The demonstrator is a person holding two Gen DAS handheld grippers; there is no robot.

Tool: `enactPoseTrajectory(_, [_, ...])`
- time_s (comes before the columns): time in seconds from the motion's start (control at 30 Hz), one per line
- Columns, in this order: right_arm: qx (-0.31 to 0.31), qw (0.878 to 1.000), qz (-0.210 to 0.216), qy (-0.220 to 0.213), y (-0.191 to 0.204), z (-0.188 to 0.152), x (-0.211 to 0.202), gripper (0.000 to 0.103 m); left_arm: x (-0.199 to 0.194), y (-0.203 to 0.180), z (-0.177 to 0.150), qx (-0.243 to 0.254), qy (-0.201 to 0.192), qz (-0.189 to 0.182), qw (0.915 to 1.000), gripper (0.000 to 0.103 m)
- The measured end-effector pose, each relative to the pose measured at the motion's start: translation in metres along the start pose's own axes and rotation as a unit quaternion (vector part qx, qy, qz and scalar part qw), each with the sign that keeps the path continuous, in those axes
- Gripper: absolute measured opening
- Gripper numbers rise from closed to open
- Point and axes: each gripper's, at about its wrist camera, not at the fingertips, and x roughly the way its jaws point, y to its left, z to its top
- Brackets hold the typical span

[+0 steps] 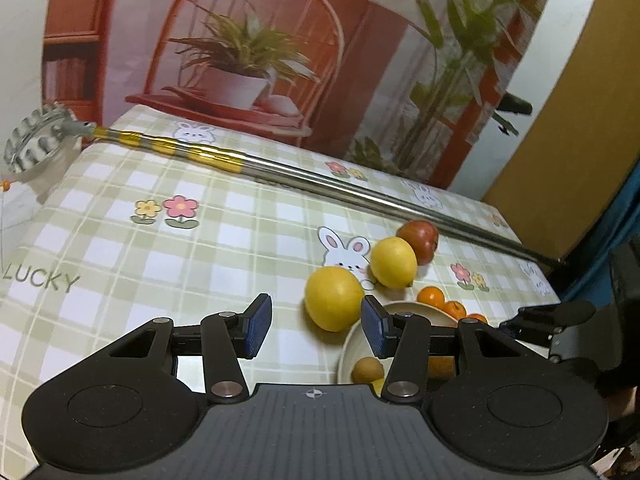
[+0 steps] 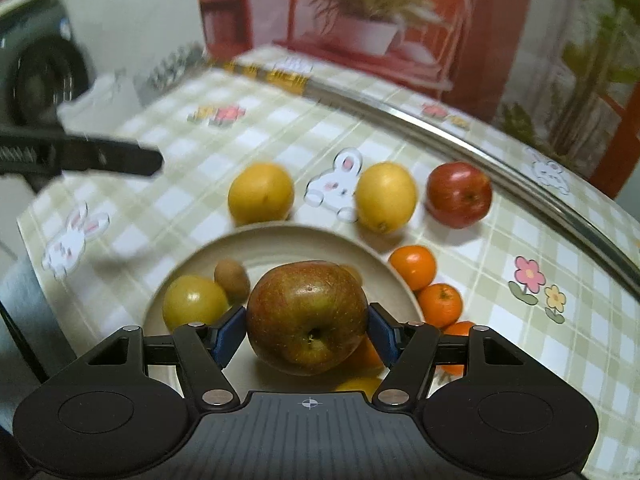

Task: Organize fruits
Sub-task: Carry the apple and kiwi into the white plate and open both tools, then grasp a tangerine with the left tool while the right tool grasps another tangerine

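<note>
My right gripper [image 2: 306,334] is shut on a red-green apple [image 2: 306,316] and holds it over the beige plate [image 2: 276,240]. In the plate lie a yellow fruit [image 2: 194,302] and a kiwi [image 2: 232,280]. On the cloth beyond the plate lie two lemons [image 2: 261,194] [image 2: 386,196], a red apple [image 2: 459,194] and several tangerines [image 2: 413,266]. My left gripper [image 1: 316,326] is open and empty, just left of the plate's rim [image 1: 352,344], near a lemon [image 1: 334,298]. The second lemon [image 1: 393,262] and red apple [image 1: 419,239] lie behind it.
A long metal pole [image 1: 320,178] with yellow bands lies across the far side of the checked tablecloth. A glass dish [image 1: 34,138] sits at the far left corner. A printed backdrop stands behind the table. The left gripper shows as a dark bar in the right wrist view [image 2: 100,158].
</note>
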Motion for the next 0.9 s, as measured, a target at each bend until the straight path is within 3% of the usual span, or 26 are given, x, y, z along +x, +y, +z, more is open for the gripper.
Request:
enactPoseTrajectory(0.17, [-0.033,0.999,-0.009,0.040,0.014,0.007,0.014,0.062,-0.001,0.006,-0.001,-0.014,-0.008,0.000,0.9999,0.052])
enactPoseTrajectory(0.43, [-0.059,0.997,-0.008,0.057,0.020,0.022,0.022,0.062,-0.002,0.004,-0.004,-0.018,-0.008,0.001,0.9998,0.052])
enactPoseTrajectory(0.63, [-0.061,0.997,-0.007,0.048,0.019,0.025,0.022,0.063,0.000,0.001,-0.003,-0.015,-0.004,0.004,0.9999,0.052])
enactPoseTrajectory(0.9, [-0.028,1.000,0.002,-0.002,0.006,0.020,0.001,0.079,0.005,-0.007,-0.002,-0.003,0.003,0.000,1.0000,0.052])
